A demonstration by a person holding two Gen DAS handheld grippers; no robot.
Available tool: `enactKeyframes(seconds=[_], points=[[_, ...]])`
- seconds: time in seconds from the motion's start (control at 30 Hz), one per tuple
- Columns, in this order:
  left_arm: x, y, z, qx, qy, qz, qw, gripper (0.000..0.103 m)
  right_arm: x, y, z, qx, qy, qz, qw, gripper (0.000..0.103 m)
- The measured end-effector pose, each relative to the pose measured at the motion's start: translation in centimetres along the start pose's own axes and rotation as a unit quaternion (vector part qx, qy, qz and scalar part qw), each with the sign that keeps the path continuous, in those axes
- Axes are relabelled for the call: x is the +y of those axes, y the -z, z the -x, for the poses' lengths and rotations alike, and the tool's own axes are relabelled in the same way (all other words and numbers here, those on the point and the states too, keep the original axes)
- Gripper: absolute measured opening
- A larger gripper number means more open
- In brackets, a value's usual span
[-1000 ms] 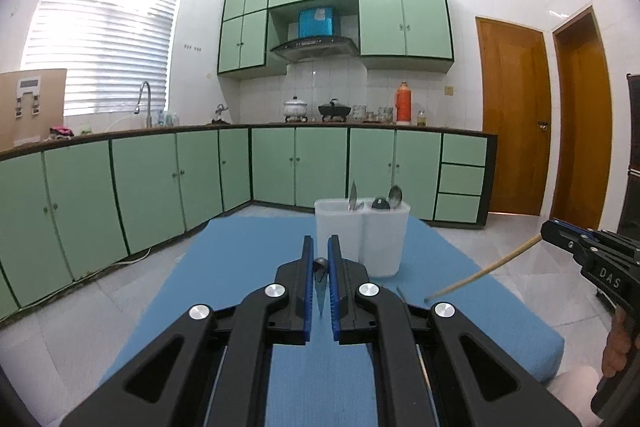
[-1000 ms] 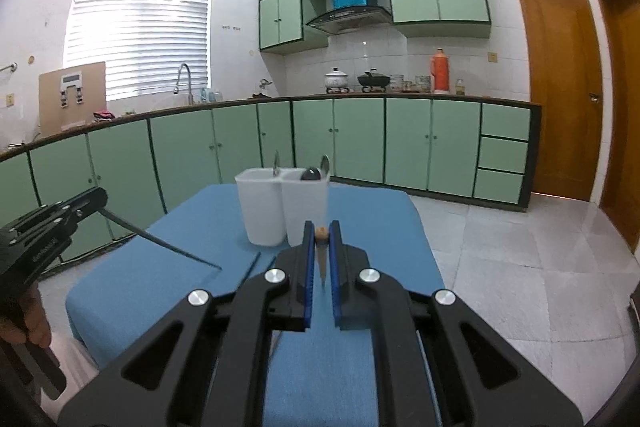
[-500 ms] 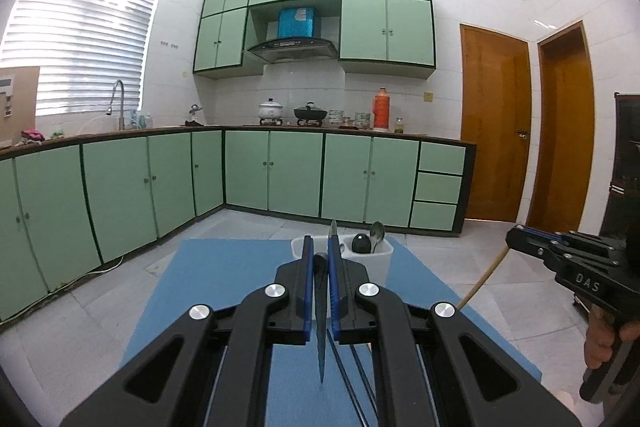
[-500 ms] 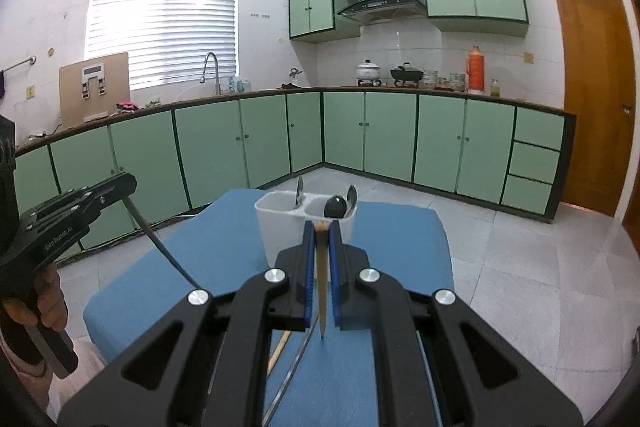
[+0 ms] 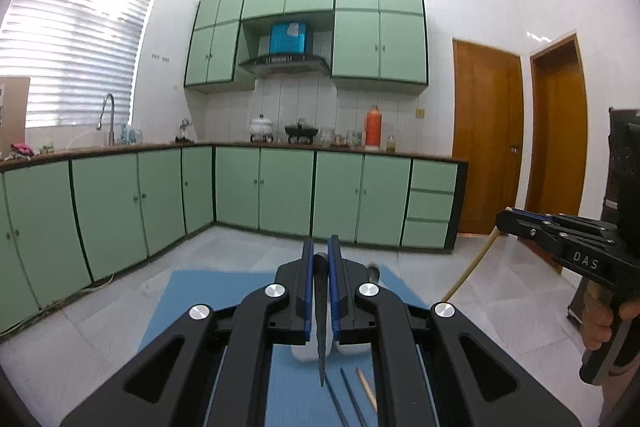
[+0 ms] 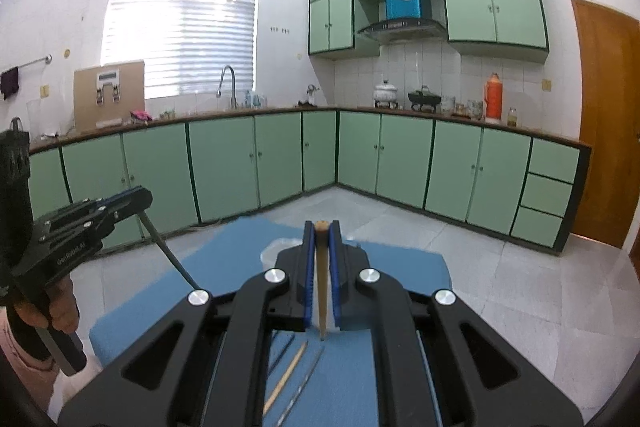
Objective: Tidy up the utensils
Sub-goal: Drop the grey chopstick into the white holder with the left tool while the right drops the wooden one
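Note:
My left gripper (image 5: 319, 259) is shut on a dark chopstick (image 5: 320, 327) that hangs tip down, raised above the blue table. It also shows in the right wrist view (image 6: 138, 201) with the dark chopstick (image 6: 170, 253). My right gripper (image 6: 321, 241) is shut on a wooden chopstick (image 6: 321, 291), also tip down. It shows in the left wrist view (image 5: 505, 218) with the wooden chopstick (image 5: 472, 261). The white utensil holder (image 5: 316, 351) is mostly hidden behind my fingers. Loose chopsticks (image 6: 286, 373) lie on the table.
The blue table (image 6: 168, 291) stands in a kitchen with green cabinets (image 5: 280, 187) around it and tiled floor beyond. Wooden doors (image 5: 486, 143) are at the right. The spoon bowl (image 5: 373, 271) in the holder peeks past my left finger.
Both grippers have risen and tilted up with their chopsticks. The holder has dropped from open view to behind my fingers. The chopsticks now hang closer to vertical.

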State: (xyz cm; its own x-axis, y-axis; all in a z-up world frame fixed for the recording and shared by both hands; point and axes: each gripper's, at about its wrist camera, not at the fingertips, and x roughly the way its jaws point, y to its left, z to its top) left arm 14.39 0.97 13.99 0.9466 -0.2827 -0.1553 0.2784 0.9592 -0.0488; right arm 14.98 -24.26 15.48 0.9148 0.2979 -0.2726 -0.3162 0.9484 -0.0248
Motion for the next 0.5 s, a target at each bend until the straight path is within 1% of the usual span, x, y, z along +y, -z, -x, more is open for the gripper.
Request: enactKeyframes(seconds=[0.2,0.3,0.4,0.5], points=[[-0.6,-4.1,-0.4,-0.063,0.0,-0.007,0.998,0.007,-0.9,-3.6,-1.4,-0.03,0.0,0.0,1.0,0.006],[-1.1,-5.8,-1.8,-0.088,-0.006,-0.012,0.996,0.007,-1.4,-5.0,-3.1,-0.033,0.0,-0.002,0.999,0.006],[-1.2,-6.4,-3.9,-0.096,-0.015,-0.016,0.9952,0.007,-1.7,-5.5,-5.3,-0.03,0.002,-0.005,1.0,0.006],[-0.9,-6.1,-6.8,-0.085,-0.021,-0.01,0.9961,0.007,-2.2,-5.4,-7.6,-0.021,0.002,-0.011,1.0,0.006]])
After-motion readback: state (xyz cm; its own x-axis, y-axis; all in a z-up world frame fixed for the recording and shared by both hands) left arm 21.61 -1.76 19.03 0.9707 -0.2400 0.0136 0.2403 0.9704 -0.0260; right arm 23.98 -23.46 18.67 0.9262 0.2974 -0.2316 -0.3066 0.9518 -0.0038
